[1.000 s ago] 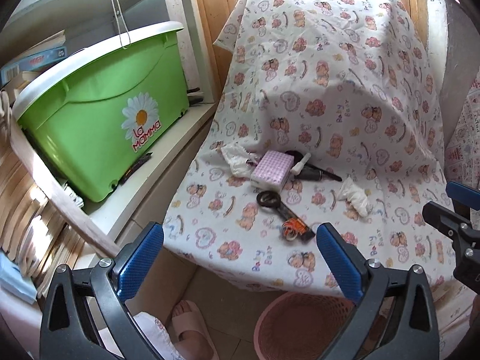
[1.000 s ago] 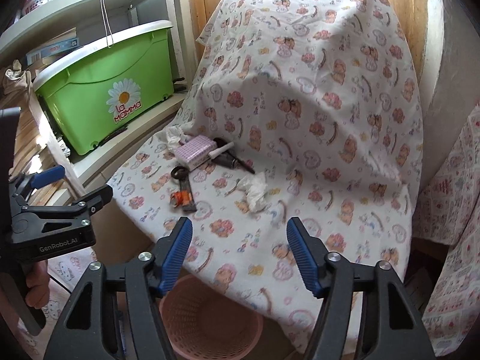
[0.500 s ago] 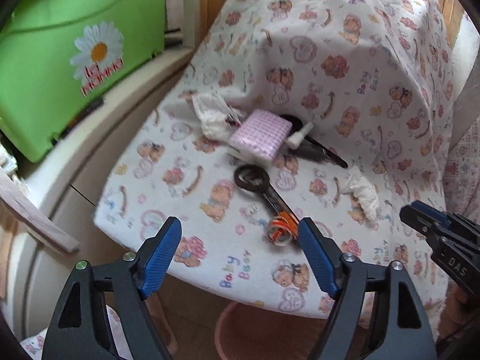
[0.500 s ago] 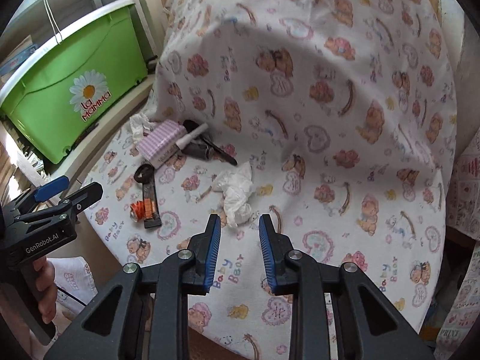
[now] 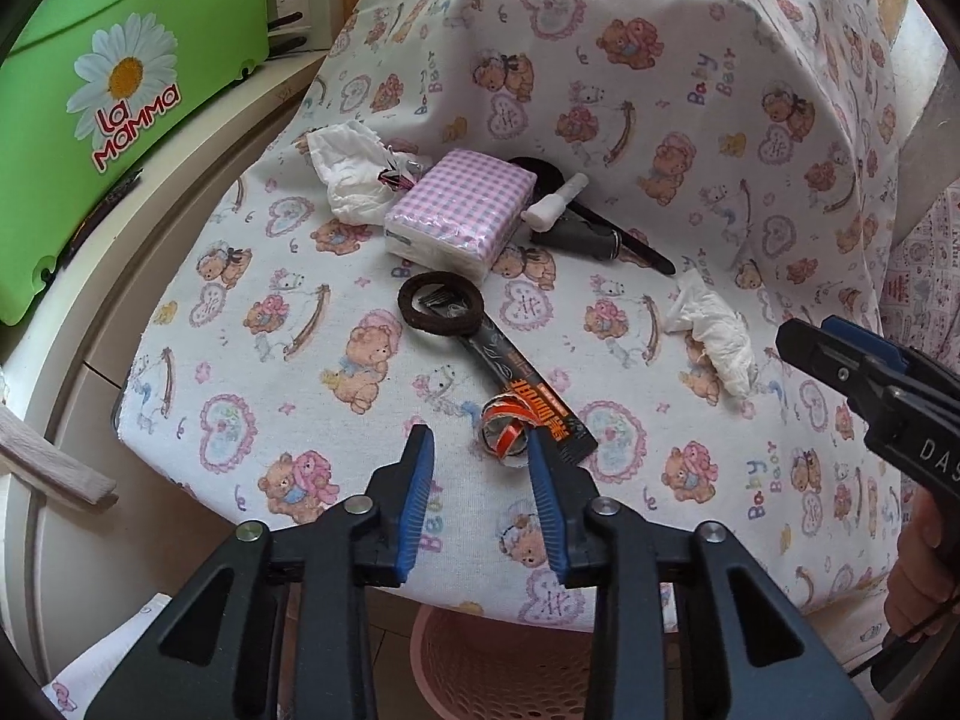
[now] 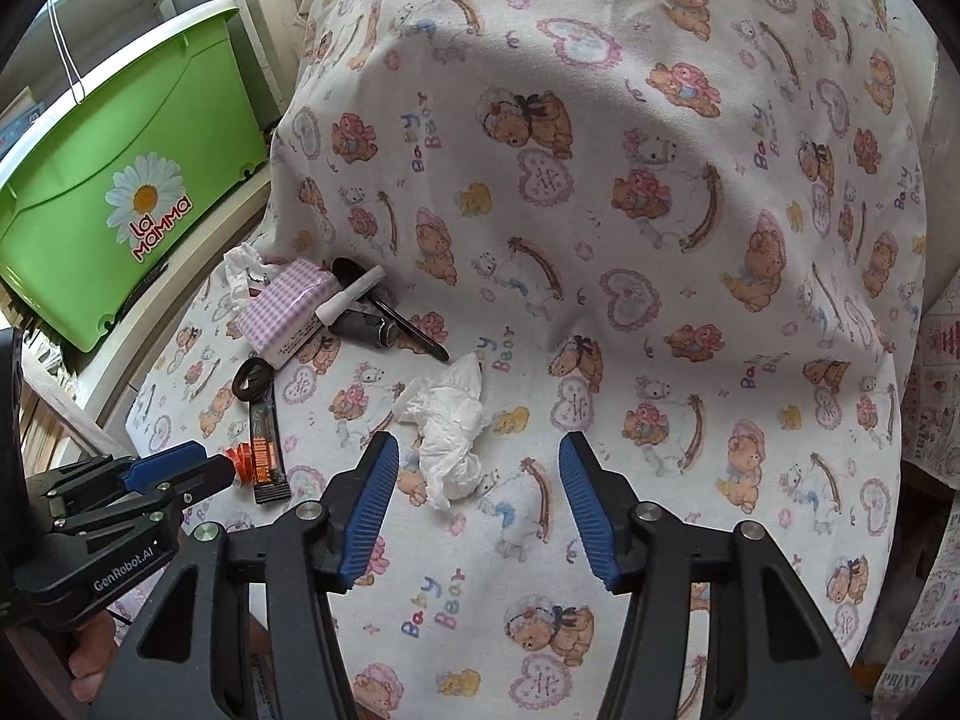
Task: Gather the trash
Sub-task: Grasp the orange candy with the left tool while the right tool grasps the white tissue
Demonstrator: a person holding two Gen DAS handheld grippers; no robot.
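Observation:
On a seat covered with a bear-print cloth lie bits of trash. A crumpled white tissue lies just ahead of my open right gripper, a little left of its middle; it also shows in the left wrist view. A curled orange ribbon scrap and a black-and-orange wrapper lie at the tips of my open left gripper. A second crumpled tissue lies at the back left beside a pink checked tissue pack.
A brown hair tie, a white tube and a black brush lie mid-seat. A pink basket stands on the floor under the seat's front edge. A green bin sits on a shelf at left.
Both grippers have moved closer to the seat. The left gripper's jaws have narrowed and now sit by the orange scrap. The right gripper's jaws have widened near the white tissue.

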